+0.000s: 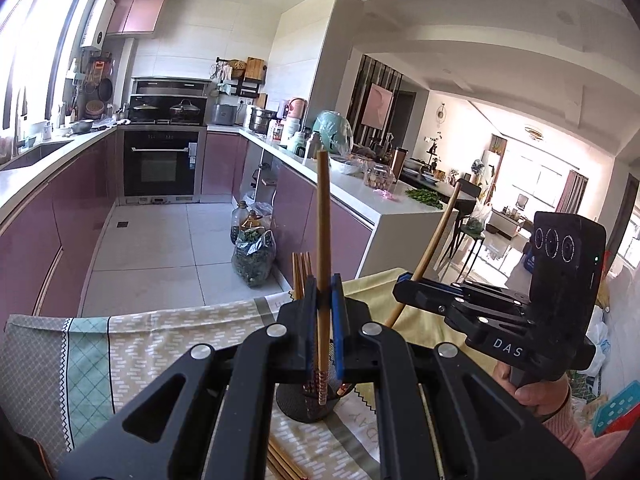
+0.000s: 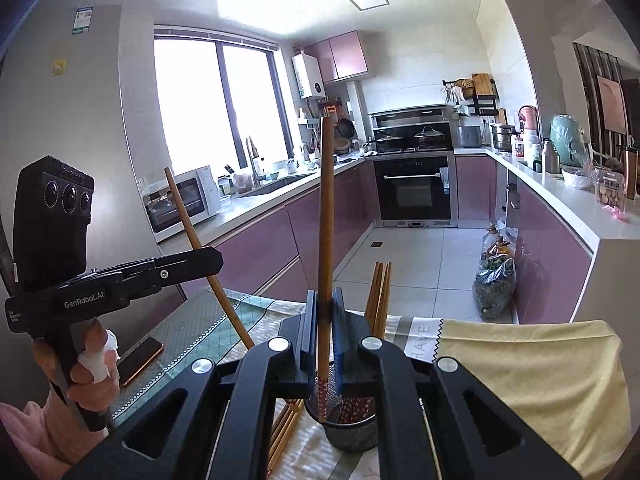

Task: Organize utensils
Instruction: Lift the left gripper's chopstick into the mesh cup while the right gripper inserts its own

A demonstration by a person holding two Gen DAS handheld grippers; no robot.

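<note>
While both hands tilt slightly downward, left tongs point(image 1: 323, 292) clamping an upright chopstick point(image 1: 322, 216), right tongs point(image 2: 325, 306) clamping another chopstick point(image 2: 326, 200).

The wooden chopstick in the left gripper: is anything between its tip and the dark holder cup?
Nothing visible blocks it. The wooden chopstick, clamped upright in the left gripper, has its patterned tip right at the dark round holder cup.

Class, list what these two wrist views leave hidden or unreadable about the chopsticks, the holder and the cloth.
- Left wrist view: the dark holder's mouth and contents, hidden behind the left gripper.
- Right wrist view: where the held chopstick's tip sits in the holder, hidden by the right gripper.
- Both views: the loose chopsticks on the cloth, covered by gripper arms and cut by the bottom edge.
- Cloth lettering: partly hidden.
</note>
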